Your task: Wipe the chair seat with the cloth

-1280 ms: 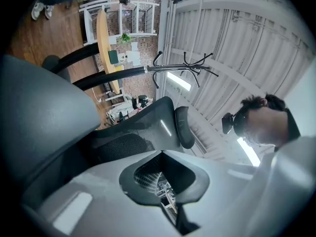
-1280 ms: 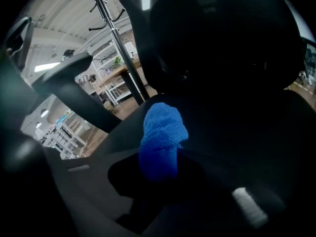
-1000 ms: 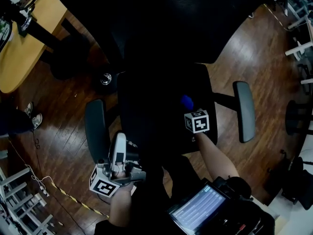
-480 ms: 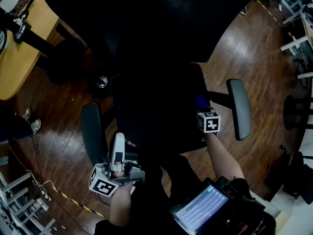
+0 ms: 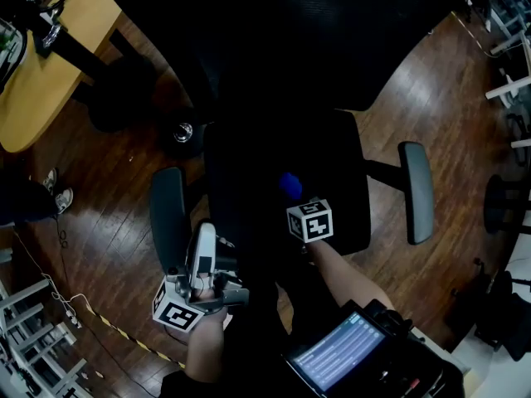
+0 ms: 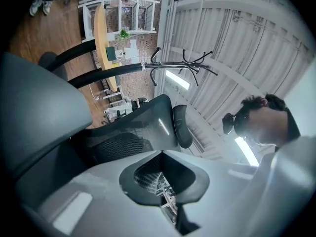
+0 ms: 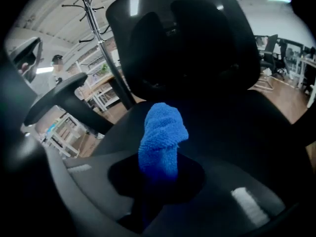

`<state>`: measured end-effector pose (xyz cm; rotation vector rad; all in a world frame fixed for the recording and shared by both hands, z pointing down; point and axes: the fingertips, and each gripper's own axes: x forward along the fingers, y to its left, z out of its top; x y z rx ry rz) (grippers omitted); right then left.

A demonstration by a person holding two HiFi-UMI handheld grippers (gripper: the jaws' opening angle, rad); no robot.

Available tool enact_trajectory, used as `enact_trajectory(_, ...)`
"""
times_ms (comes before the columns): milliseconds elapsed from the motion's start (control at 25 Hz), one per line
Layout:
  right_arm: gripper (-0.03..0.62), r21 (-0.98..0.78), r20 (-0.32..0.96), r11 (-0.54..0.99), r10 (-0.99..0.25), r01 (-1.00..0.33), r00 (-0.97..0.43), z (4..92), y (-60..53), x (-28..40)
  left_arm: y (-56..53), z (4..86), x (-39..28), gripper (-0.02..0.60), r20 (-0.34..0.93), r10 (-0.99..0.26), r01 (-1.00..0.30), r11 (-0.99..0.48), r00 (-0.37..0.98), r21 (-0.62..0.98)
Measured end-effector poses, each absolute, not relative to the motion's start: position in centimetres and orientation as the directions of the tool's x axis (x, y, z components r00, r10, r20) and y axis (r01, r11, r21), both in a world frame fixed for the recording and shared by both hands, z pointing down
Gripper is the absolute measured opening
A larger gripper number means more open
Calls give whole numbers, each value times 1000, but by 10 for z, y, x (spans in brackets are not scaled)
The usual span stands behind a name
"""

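The black chair seat (image 5: 274, 152) fills the middle of the head view. My right gripper (image 5: 292, 196) is over the seat's front middle, shut on a bunched blue cloth (image 5: 289, 186). In the right gripper view the blue cloth (image 7: 162, 139) sticks out from between the jaws of my right gripper (image 7: 160, 169), over the dark seat (image 7: 237, 132) and facing the chair back (image 7: 187, 38). My left gripper (image 5: 204, 237) hangs beside the left armrest (image 5: 168, 218), off the seat. Seen in its own view, the left gripper (image 6: 163, 154) has its jaws together on nothing and points up past the backrest (image 6: 148, 117).
The right armrest (image 5: 416, 191) stands out to the seat's right. A wooden desk (image 5: 41, 73) is at the far left and a chair base (image 5: 182, 131) sits on the plank floor. A coat stand (image 7: 96, 14) rises behind the chair. A screen (image 5: 336, 355) sits below me.
My right gripper swept the blue cloth out to the seat's right edge, then back left to the front middle. The left gripper has stayed by the left armrest.
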<state>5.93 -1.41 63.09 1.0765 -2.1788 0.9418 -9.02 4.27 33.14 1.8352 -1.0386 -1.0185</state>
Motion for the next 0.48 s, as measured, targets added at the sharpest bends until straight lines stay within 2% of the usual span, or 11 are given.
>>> enact_trajectory(240,48,-529,626,535,-277,-658,-729,622,37,-79,48,329,-102,-8,-263,-913,-291,-355,311,888)
enact_trajectory(400,48,-558,616,592,-174,-582,-768,633,74,-121,50,328,-109,-8,-264,-916,-295,-353,302,888)
enact_trajectory(480,48,-547,595,627,-174,-554,-784,637,79,-120,50,330,-111,-8,-261,-917,-298,-351,302,888)
